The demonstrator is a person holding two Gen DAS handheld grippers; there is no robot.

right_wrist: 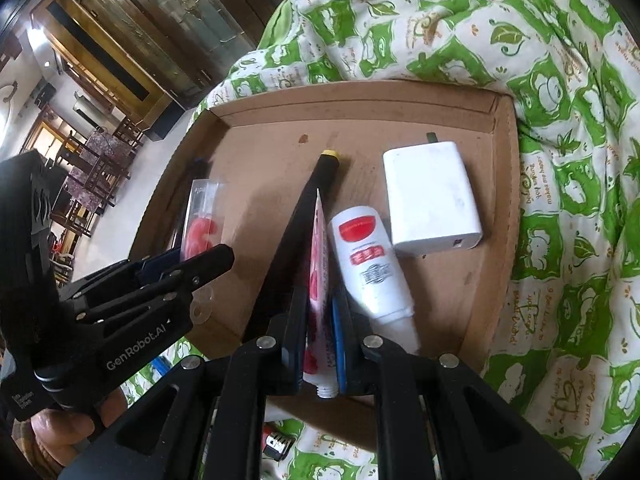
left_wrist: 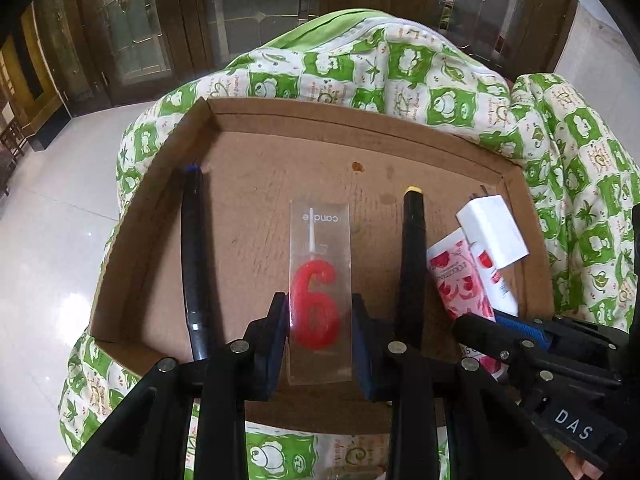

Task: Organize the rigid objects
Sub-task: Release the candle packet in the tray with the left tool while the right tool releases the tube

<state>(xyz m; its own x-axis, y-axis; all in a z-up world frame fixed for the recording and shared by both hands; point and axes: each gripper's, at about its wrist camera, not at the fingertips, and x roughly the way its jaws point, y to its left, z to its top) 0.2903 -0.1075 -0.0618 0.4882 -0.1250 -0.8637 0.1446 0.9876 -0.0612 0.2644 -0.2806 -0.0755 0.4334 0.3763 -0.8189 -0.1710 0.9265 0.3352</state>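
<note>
Occlusions and cut-offs. In the left wrist view, the near end of the blue-capped pen (left_wrist: 195, 264) and of the yellow-tipped marker (left_wrist: 412, 268) pass behind the left gripper (left_wrist: 320, 344), whose fingers also cover both lower edges of the clear candle case (left_wrist: 320, 292). The right gripper (left_wrist: 504, 332) hides the lower part of the pink floral tube (left_wrist: 452, 276). In the right wrist view, the tube (right_wrist: 318, 264) appears edge-on, so its print is unreadable; the label text on the white bottle (right_wrist: 370, 264) is too small to read. The candle case (right_wrist: 202, 220) is blurred, and the lighter (right_wrist: 276, 444) beyond the cardboard tray (right_wrist: 504, 184) is mostly covered by the gripper frame.
</note>
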